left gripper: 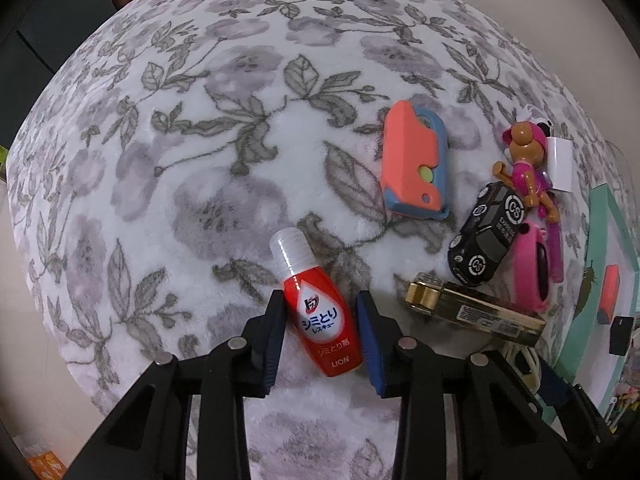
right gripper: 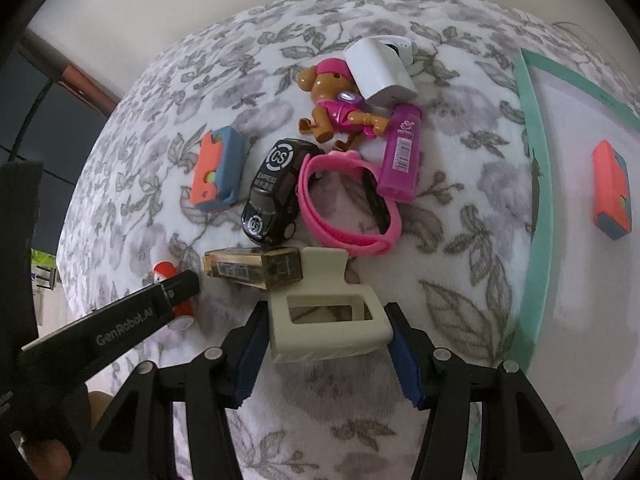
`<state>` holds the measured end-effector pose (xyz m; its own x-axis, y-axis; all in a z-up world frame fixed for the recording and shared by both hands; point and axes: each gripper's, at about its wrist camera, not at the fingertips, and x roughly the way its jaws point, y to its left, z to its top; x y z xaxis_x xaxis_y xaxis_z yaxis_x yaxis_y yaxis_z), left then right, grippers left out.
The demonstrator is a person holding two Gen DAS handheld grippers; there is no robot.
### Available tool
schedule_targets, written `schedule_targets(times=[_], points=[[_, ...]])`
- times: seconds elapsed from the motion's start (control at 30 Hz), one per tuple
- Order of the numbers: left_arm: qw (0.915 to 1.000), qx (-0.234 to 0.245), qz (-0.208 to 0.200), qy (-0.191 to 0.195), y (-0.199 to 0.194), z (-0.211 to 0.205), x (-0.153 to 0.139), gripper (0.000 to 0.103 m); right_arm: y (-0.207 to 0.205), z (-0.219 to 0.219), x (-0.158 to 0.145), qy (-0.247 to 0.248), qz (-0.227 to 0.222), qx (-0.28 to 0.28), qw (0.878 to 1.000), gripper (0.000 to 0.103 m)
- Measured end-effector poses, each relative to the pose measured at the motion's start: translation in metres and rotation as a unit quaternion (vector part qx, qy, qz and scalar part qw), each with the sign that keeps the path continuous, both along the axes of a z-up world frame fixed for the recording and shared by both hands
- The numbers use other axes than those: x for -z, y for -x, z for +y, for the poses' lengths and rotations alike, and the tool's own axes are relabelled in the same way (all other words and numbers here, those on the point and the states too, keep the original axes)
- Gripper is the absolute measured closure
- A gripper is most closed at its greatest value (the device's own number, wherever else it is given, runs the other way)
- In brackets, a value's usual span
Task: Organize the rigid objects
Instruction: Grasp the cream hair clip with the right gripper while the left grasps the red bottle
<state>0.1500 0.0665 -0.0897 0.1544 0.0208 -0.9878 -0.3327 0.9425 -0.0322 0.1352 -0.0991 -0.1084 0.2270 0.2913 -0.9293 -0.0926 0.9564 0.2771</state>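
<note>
Sorting looks barely begun to us: left gripper point(left gripper: 320, 320) straddles the red bottle point(left gripper: 316, 304) unclosed, right gripper point(right gripper: 326, 328) flanks the cream holder point(right gripper: 328, 320) loosely, one orange block point(right gripper: 610, 190) sits on the tray point(right gripper: 540, 200) right of it, clutter ahead.

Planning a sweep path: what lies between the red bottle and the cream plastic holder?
The gold lighter lies between the red bottle and the cream plastic holder, touching the holder's top edge; right wrist view shows it.

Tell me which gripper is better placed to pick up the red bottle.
Left. The left gripper already has the red bottle between its open fingers; the right gripper is around the cream holder.
</note>
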Motion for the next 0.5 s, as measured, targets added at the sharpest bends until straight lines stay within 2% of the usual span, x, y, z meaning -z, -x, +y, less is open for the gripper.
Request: schedule_targets(times=[0.13, 0.5], points=[[0.9997, 0.001, -0.008, 0.023, 0.001, 0.000, -0.006, 0.067, 0.002, -0.002, -0.006, 0.003, 0.002, -0.002, 1.000, 0.043], [0.9991, -0.002, -0.033, 0.024, 0.002, 0.000, -0.033, 0.075, 0.005, -0.006, -0.030, 0.005, -0.019, -0.004, 1.000, 0.044]])
